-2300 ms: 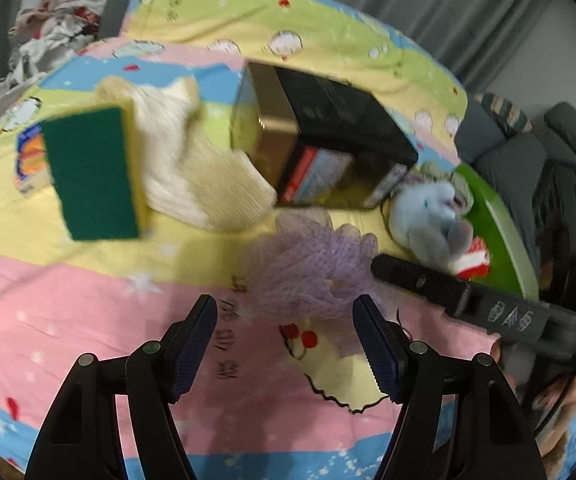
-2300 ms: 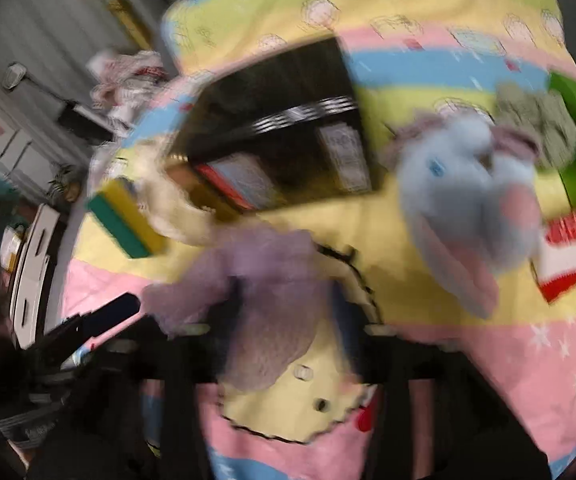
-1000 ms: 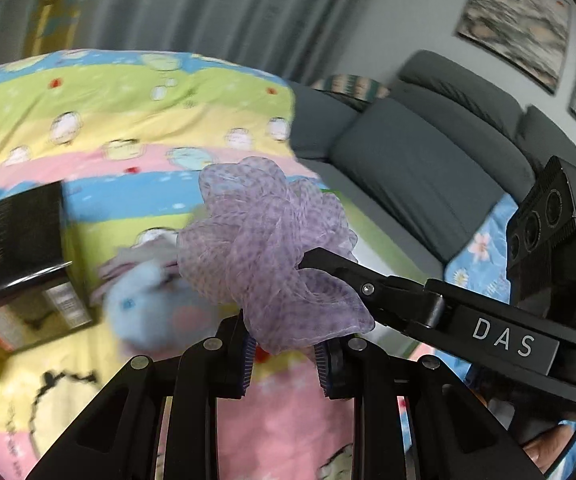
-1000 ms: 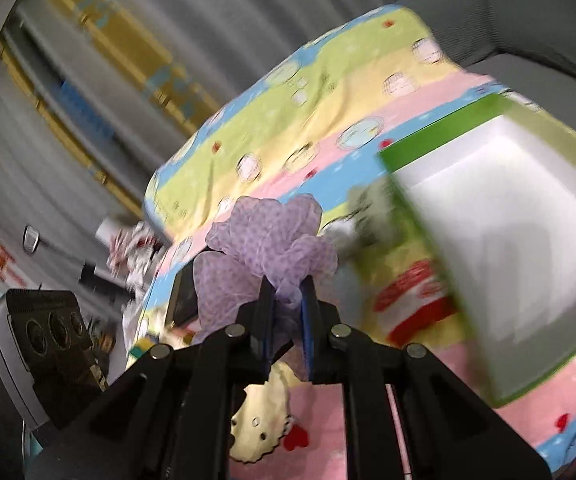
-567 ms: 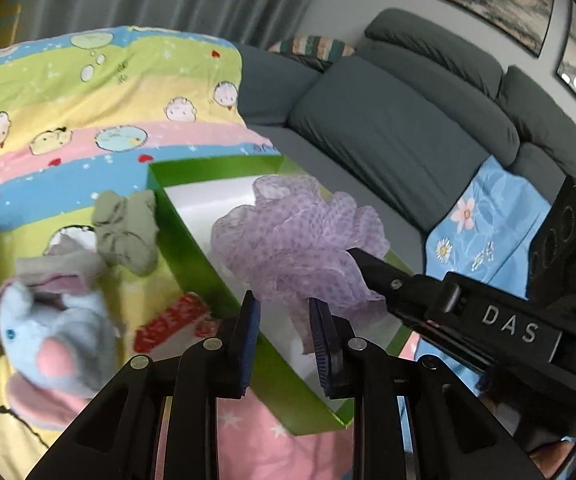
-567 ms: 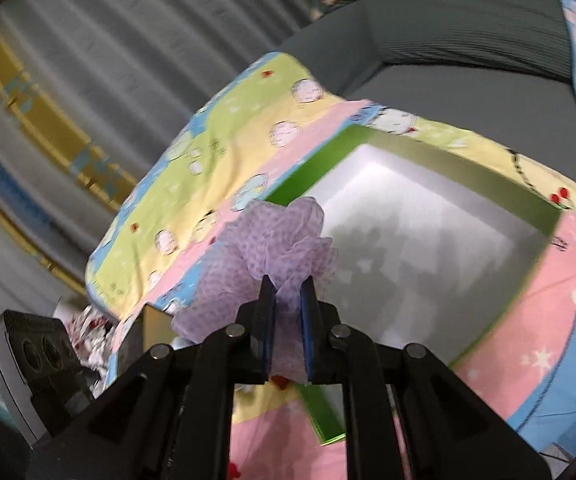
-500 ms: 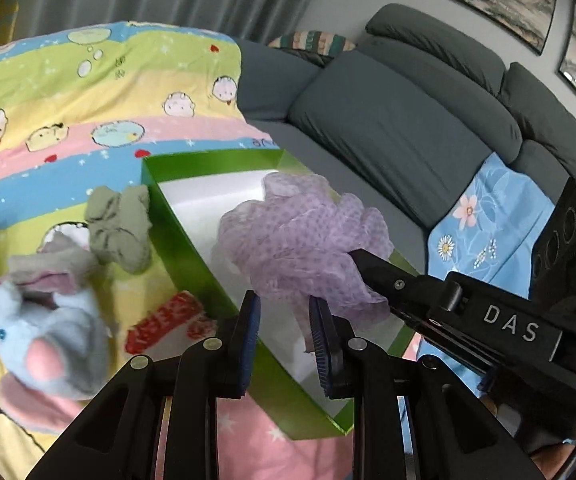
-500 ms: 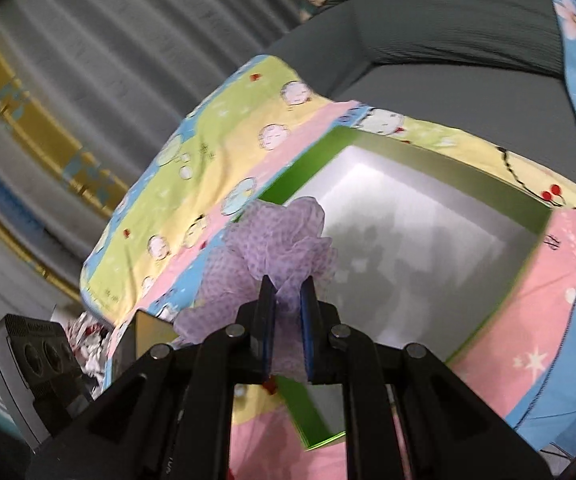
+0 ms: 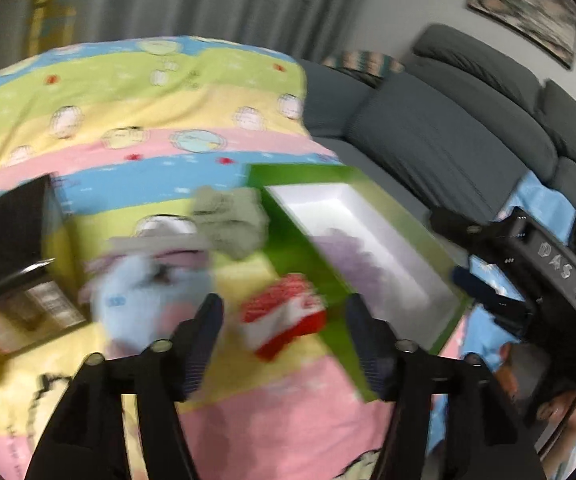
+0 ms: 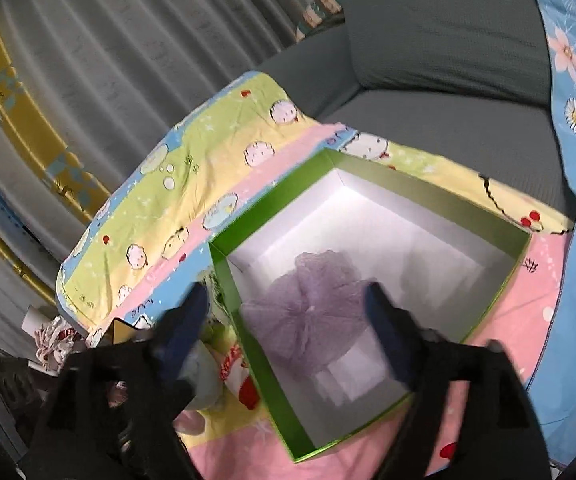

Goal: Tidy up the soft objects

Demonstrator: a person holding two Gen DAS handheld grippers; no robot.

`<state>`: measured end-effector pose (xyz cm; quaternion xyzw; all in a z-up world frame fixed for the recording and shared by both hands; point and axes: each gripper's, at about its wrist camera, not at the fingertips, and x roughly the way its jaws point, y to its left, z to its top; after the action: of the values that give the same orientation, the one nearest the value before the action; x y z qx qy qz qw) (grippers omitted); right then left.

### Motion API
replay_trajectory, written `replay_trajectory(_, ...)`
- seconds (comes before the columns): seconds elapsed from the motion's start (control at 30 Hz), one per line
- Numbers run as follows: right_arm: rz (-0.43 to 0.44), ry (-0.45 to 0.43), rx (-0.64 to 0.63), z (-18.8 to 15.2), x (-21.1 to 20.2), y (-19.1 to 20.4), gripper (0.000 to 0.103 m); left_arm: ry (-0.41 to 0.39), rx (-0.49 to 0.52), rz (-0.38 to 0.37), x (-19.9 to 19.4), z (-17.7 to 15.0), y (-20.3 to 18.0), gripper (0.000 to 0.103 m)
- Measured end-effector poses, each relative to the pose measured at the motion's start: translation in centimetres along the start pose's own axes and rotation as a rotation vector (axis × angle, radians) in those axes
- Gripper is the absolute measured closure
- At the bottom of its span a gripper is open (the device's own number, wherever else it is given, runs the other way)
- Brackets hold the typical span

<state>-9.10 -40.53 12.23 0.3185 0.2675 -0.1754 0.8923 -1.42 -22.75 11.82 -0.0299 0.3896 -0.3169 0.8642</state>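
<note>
- Right gripper point(image 10: 288, 320) has its jaws spread wide and opening, with nothing pressed between the pads.
- Below and ahead of that gripper, seen in the gap between its two fingers, the lilac mesh pouf point(image 10: 307, 312) sits inside the green box point(image 10: 228, 276), on the white floor towards the box's near-left corner; neither pad touches it.
- Left of the right gripper's left finger point(image 10: 184, 328), outside the box wall, lie a red-and-white item point(image 10: 236, 364) and part of a pale blue plush toy point(image 10: 204, 380), both on the striped cartoon sheet point(image 10: 192, 168).
- Left gripper point(image 9: 284, 336) is partly spread, its jaws opening too, and holds nothing.
- Straight ahead between the left gripper's fingers lies the red-and-white item point(image 9: 284, 320), not touched by either pad; this view is blurred.
- Ahead and right of the left gripper stands the green box point(image 9: 299, 252), with the pouf point(image 9: 347, 256) as a lilac smear inside it.
- Ahead and left of it lie the blue plush toy point(image 9: 144, 292), a grey-green cloth bundle point(image 9: 232, 216) just beside the box wall, and further left a black box point(image 9: 8, 236).
- At the far right of the left wrist view, the right gripper point(image 9: 479, 280) reaches over the green box's far edge, with a grey sofa point(image 9: 447, 140) beyond.
</note>
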Motion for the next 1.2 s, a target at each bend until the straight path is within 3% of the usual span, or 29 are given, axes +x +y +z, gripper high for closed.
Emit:
replay_trajectory(0.13,-0.019,-0.043,-0.026,0.0,-1.0,1.0,0.005,-0.038,-0.049,0.084,-3.1,-0.9,3.4,0.032)
replay_trajectory(0.23,-0.008,-0.043,-0.063,-0.3,-1.1,2.2,0.003,-0.07,-0.054,0.189,-5.1,-2.1,5.6,0.019)
replay_trajectory(0.3,0.021,-0.031,-0.092,-0.6,-1.0,3.3,0.003,-0.084,-0.069,0.285,-6.1,-3.3,7.6,0.018)
replay_trajectory(0.5,0.104,0.033,-0.188,-2.8,0.5,7.4,0.001,-0.039,-0.146,0.461,-5.6,-7.0,12.8,0.018)
replay_trajectory(0.8,0.084,0.111,-0.303,-5.2,3.0,9.7,0.001,0.067,-0.207,0.537,-1.7,-10.0,15.9,0.018)
replay_trajectory(0.93,0.075,0.112,-0.289,-5.1,3.2,9.4,0.001,0.062,-0.231,0.517,-2.1,-10.1,16.3,0.014)
replay_trajectory(1.0,0.072,0.115,-0.285,-5.1,3.3,9.3,0.001,0.069,-0.227,0.543,-2.0,-10.1,16.2,0.008)
replay_trajectory(1.03,0.069,0.117,-0.283,-5.0,3.4,9.2,0.001,0.082,-0.236,0.584,-1.9,-10.2,16.2,0.0)
replay_trajectory(1.2,0.056,0.122,-0.272,-5.0,3.6,8.9,0.001,0.05,-0.277,0.603,-2.6,-11.2,16.5,0.0)
